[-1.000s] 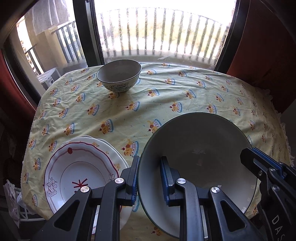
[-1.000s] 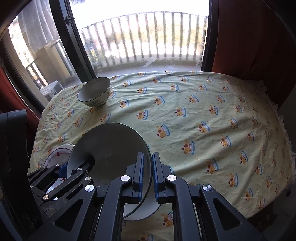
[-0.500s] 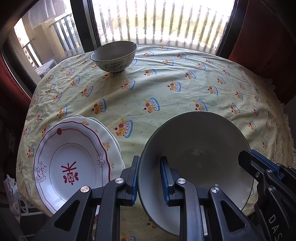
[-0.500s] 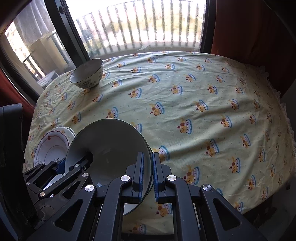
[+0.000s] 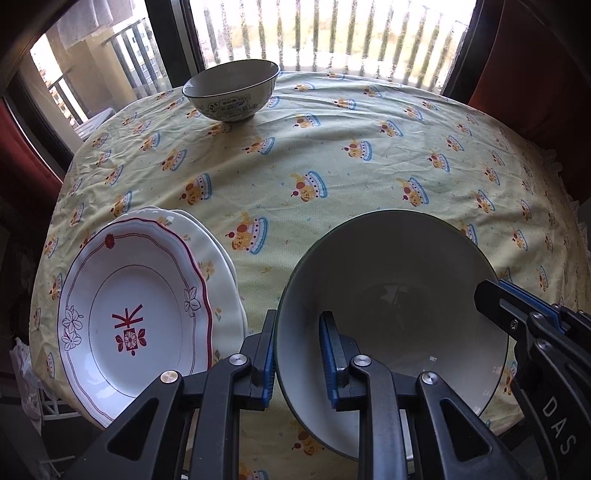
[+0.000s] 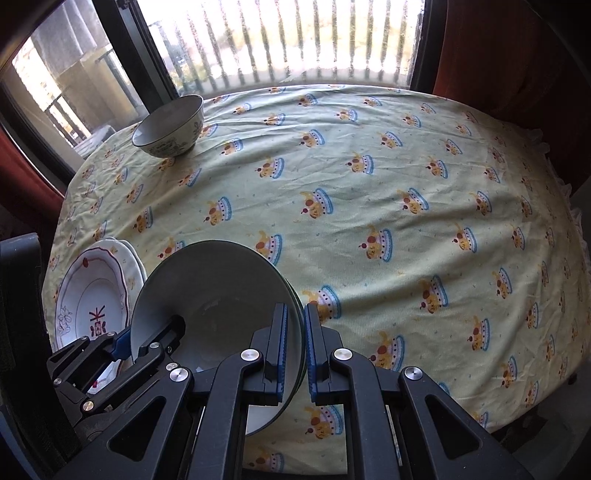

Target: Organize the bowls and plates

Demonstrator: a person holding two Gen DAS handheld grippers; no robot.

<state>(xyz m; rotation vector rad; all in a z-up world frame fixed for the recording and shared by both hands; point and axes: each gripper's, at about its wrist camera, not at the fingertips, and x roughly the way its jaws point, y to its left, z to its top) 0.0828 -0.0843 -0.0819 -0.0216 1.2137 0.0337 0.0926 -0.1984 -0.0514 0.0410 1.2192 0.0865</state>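
Right now you hold the large grey bowl [image 5: 391,295] with both grippers: your left gripper [image 5: 297,354] is clamped on its left rim, one blue pad inside and one outside, and your right gripper [image 6: 294,345] pinches the opposite rim. The bowl sits low over the yellow tablecloth [image 5: 332,166]; whether its base touches the cloth is hard to tell. Just beside it on the left lies the stack of patterned plates [image 5: 129,306]. The small bowl [image 5: 231,90] stands well apart near the window [image 5: 332,33].
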